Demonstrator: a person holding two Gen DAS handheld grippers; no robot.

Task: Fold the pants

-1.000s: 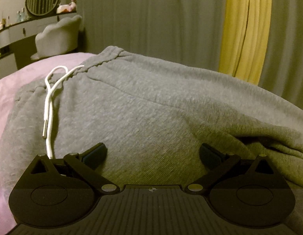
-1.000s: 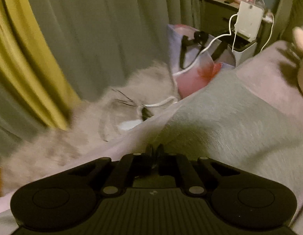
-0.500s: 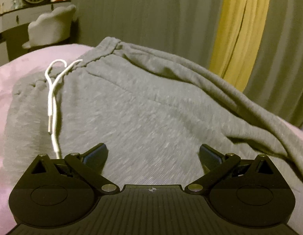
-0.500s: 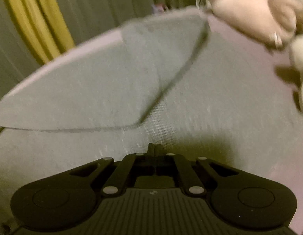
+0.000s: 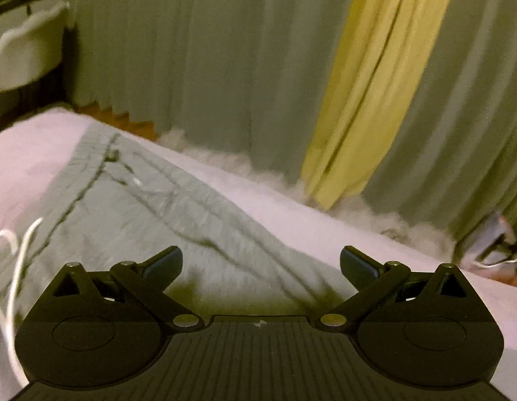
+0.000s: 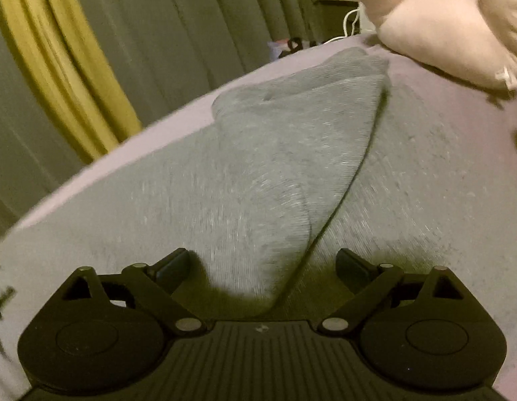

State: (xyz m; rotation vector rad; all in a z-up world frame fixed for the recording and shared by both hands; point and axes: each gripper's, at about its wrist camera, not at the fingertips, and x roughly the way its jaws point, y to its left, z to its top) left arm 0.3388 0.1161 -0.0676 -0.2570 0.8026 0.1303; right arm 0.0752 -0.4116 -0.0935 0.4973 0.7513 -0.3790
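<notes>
Grey sweatpants (image 6: 275, 167) flat on pink bed sheet (image 5: 41, 153), one leg laid over the other. Left gripper (image 5: 261, 262) and right gripper (image 6: 262, 264) both above fabric, jaws spread wide, holding nothing. Probably lengthwise fold done; next: pinch cuffs, carry toward waistband drawstring (image 5: 11, 260).

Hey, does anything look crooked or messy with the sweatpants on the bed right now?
Somewhat. On the grey sweatpants, one leg lies folded over the other with its edge running diagonally, not aligned. The white drawstring trails loose near the waistband, which looks wrinkled.
</notes>
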